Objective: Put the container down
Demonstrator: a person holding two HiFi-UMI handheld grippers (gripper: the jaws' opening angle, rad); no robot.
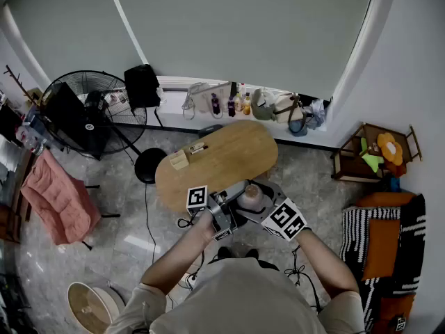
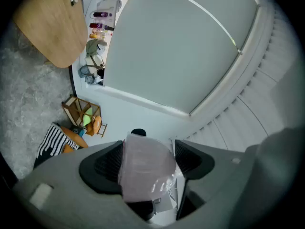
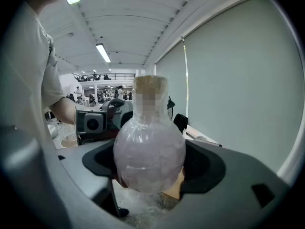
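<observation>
A clear round-bellied container (image 1: 252, 195) with a pale stopper hangs between both grippers, over the near end of the oval wooden table (image 1: 222, 152). My left gripper (image 1: 240, 205) comes at it from the left and my right gripper (image 1: 262, 206) from the right. In the left gripper view, the pinkish translucent container (image 2: 143, 175) fills the gap of the left gripper (image 2: 145, 160), and both pads lie against it. The right gripper view has the container's belly (image 3: 148, 151) wedged between the pads of the right gripper (image 3: 150, 165). The left gripper's body (image 3: 95, 123) shows just behind it.
A small tan block (image 1: 179, 160) lies on the table's far left part. A black stool (image 1: 149, 164), a standing fan (image 1: 90, 113) and a pink-cushioned chair (image 1: 59, 197) stand to the left. At the right are a wooden rack (image 1: 375, 152) and a striped seat (image 1: 386, 245).
</observation>
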